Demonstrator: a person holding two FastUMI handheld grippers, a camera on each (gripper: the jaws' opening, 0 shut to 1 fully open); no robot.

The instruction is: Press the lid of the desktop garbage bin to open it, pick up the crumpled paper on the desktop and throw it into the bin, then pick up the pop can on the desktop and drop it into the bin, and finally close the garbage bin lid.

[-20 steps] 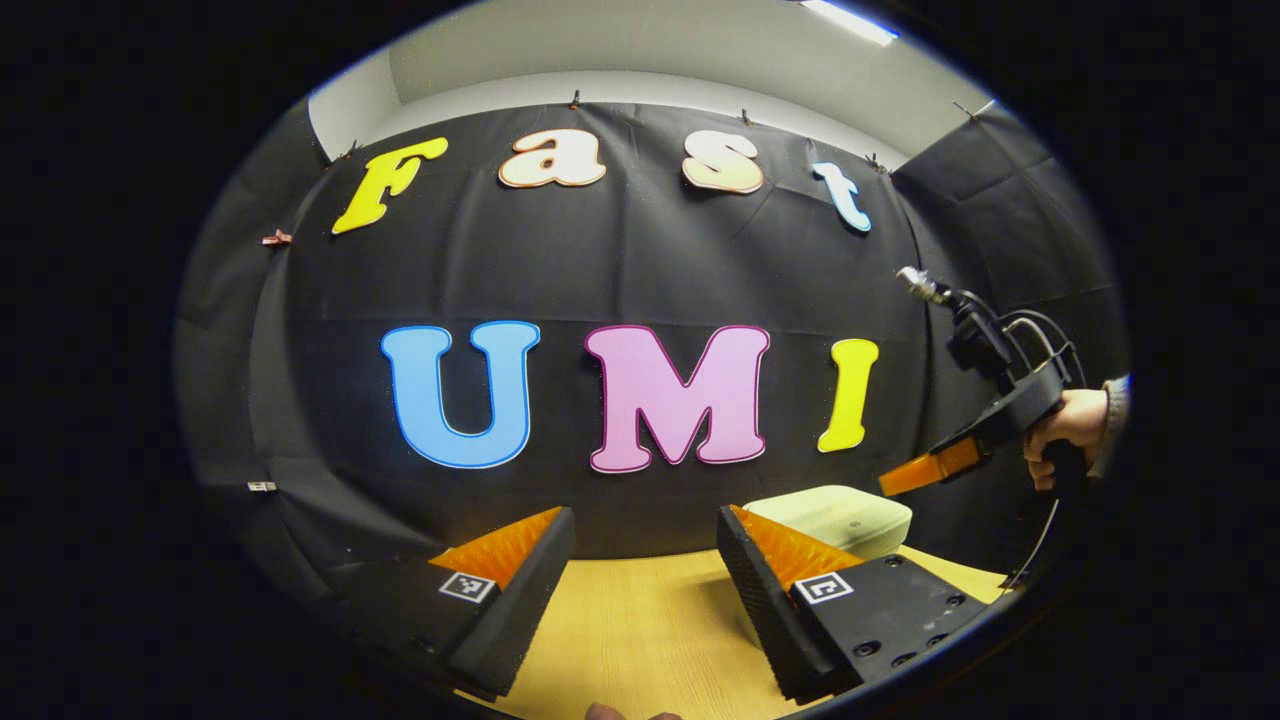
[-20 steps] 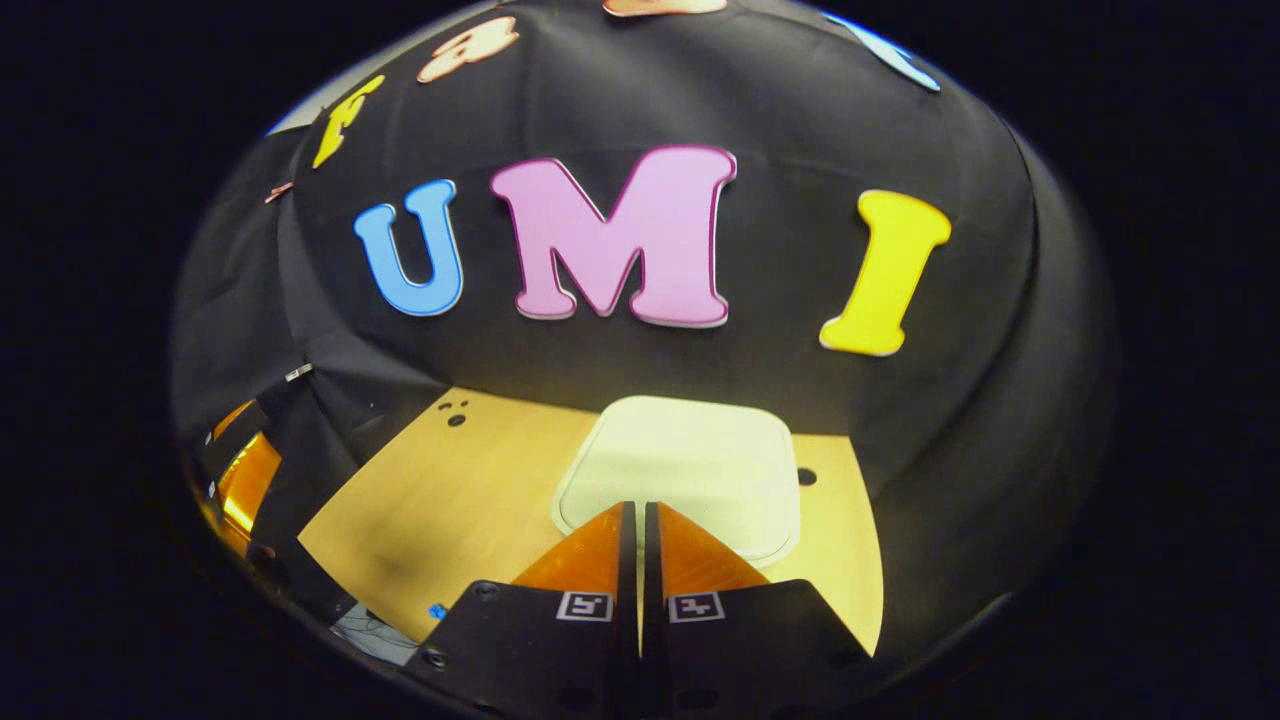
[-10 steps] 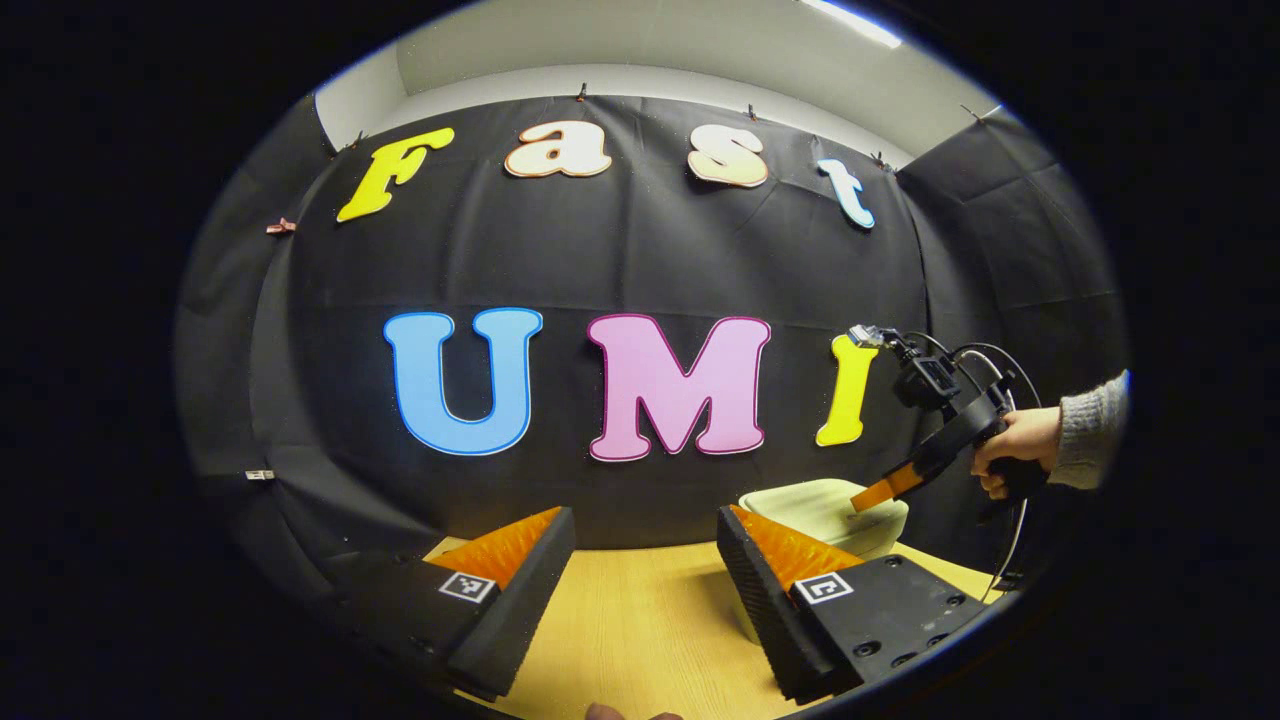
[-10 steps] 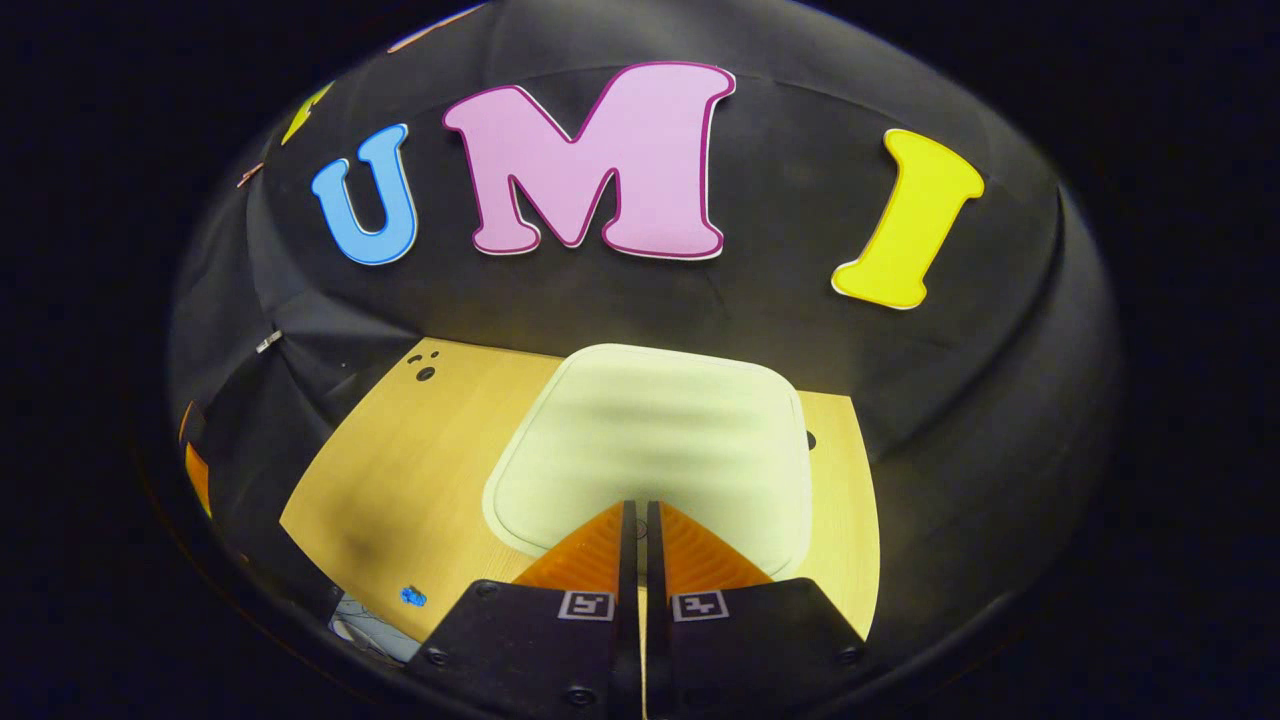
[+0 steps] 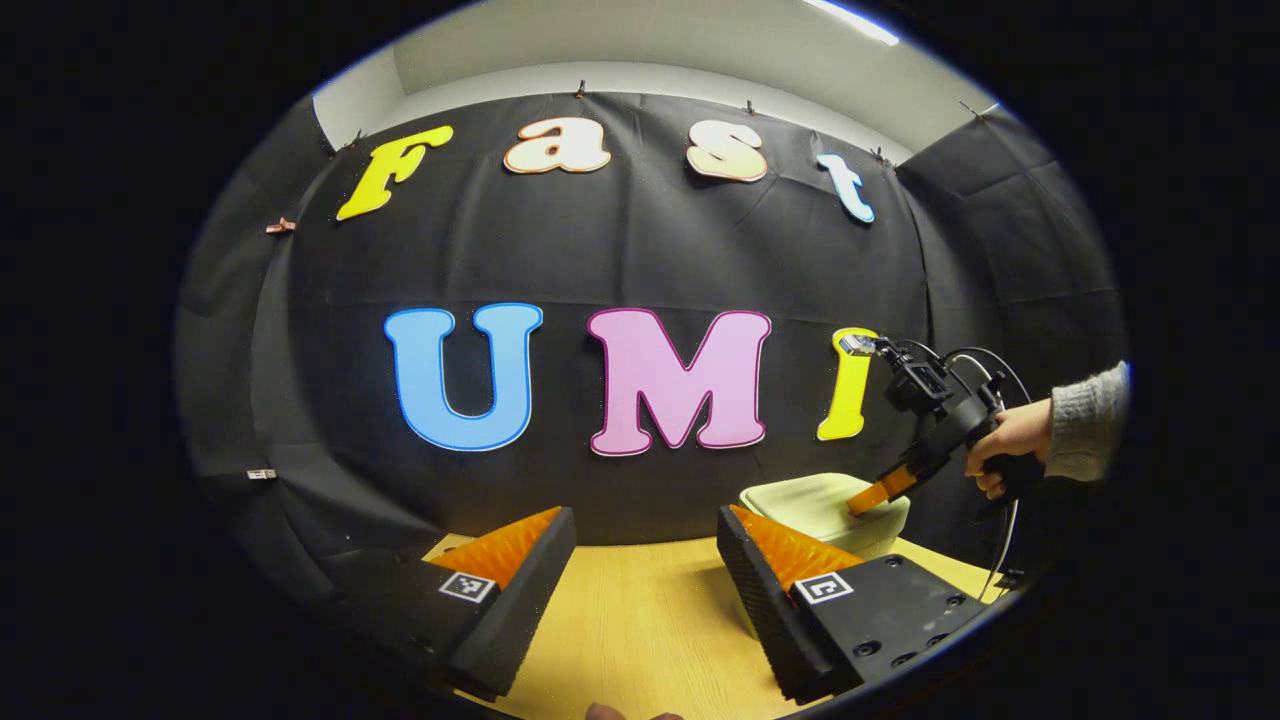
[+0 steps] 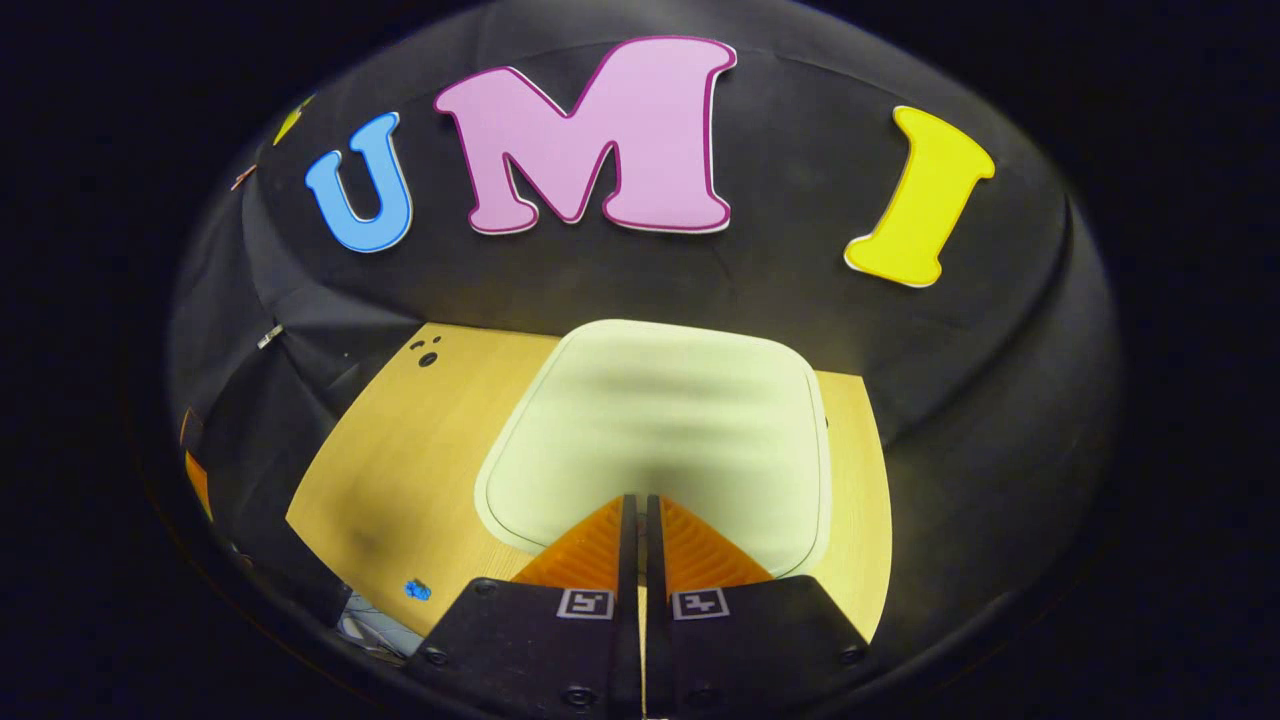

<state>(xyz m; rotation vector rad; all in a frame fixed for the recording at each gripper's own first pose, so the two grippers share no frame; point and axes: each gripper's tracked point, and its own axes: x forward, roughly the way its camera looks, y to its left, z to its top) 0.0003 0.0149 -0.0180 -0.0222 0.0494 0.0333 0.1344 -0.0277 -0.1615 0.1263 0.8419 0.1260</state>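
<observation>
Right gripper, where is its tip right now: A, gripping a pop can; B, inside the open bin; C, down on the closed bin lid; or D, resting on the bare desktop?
C: the right gripper, jaws together, has its tip down on the pale, closed bin lid.

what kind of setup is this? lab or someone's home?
Looks like a staged recording booth, not a home: black cloth wall, bare wooden table holding a pale bin, and a hand-held right gripper on its lid.
</observation>
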